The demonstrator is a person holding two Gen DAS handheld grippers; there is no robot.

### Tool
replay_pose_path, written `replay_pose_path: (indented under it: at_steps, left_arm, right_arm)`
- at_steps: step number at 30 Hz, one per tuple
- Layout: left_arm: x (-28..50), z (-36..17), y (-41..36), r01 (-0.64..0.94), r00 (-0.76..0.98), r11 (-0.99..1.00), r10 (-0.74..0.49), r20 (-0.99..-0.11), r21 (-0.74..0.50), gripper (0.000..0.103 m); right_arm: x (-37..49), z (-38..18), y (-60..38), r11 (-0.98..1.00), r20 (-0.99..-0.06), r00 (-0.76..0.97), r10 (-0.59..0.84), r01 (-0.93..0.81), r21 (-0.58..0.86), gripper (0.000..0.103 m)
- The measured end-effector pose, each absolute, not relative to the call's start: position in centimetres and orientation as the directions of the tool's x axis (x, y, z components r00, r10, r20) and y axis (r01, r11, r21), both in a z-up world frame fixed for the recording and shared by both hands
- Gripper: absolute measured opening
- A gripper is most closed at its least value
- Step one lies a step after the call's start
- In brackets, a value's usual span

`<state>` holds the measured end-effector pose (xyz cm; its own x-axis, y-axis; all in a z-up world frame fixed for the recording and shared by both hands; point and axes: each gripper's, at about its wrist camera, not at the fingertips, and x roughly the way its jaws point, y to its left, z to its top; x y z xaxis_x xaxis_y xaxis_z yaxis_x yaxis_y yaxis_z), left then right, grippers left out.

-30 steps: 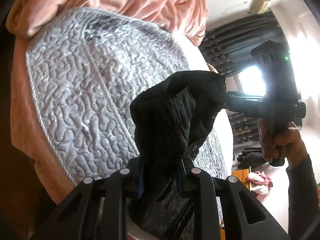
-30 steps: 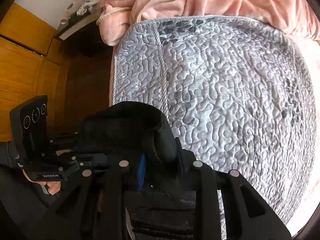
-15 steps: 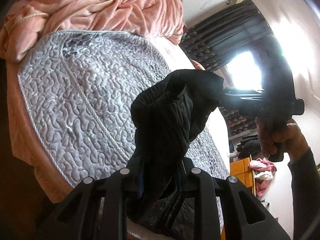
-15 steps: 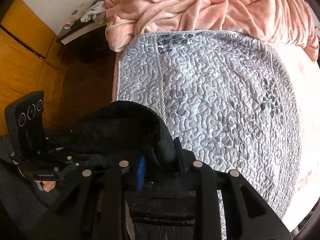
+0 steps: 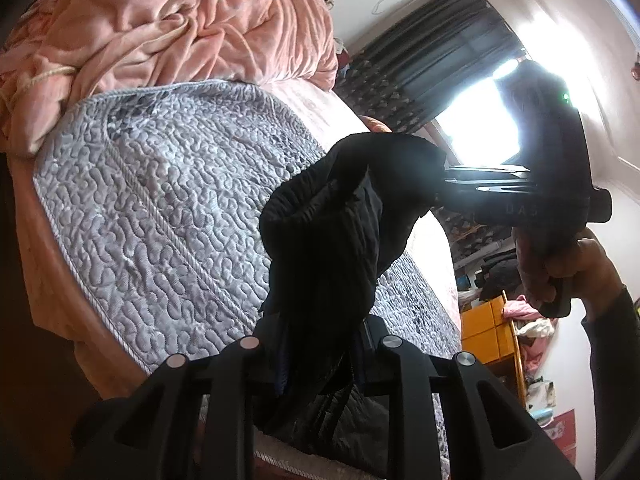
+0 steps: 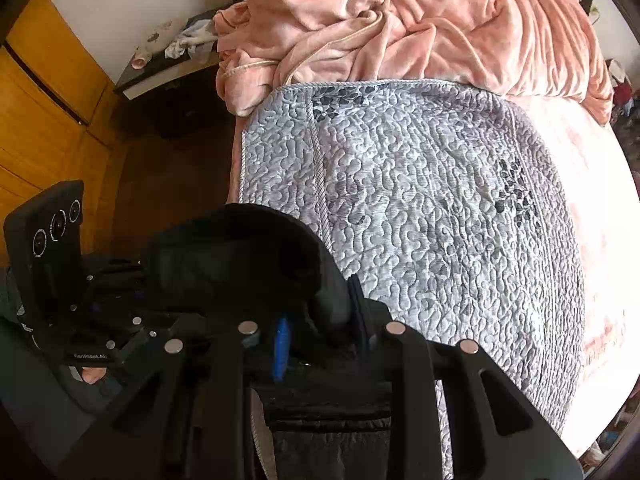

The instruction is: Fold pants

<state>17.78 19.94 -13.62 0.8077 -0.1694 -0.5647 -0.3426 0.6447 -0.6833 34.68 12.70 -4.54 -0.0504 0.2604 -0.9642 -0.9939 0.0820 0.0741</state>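
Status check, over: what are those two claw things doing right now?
Left gripper, right gripper both shut on black pants. Pants lifted above grey quilted mat. Nothing in the way.

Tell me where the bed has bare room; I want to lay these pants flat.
The grey quilted cover is bare from the pink blanket down to the black pants held by both tools. The head end under the blanket is crowded; the pink sheet strip alongside is bare but narrow.

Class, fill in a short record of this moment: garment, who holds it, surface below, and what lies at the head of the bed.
garment: black fabric pants, bunched, lifted off the bed
left hand-held gripper: shut on pants
right hand-held gripper: shut on pants
surface below: grey quilted bedspread
head of bed: crumpled pink plush blanket
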Motion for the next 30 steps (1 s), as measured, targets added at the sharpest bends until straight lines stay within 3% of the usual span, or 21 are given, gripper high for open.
replay_pose_path:
  at_steps: [30]
  left_arm:
    - [17.8, -8.7, 11.4, -0.2, 0.802, 0.804, -0.193, -0.565, -0.559, 0.024]
  right_arm:
    - [32.9, 0.3, 0.9, 0.201, -0.932, 0.072, 0.356, -0.98, 0.001, 0.025]
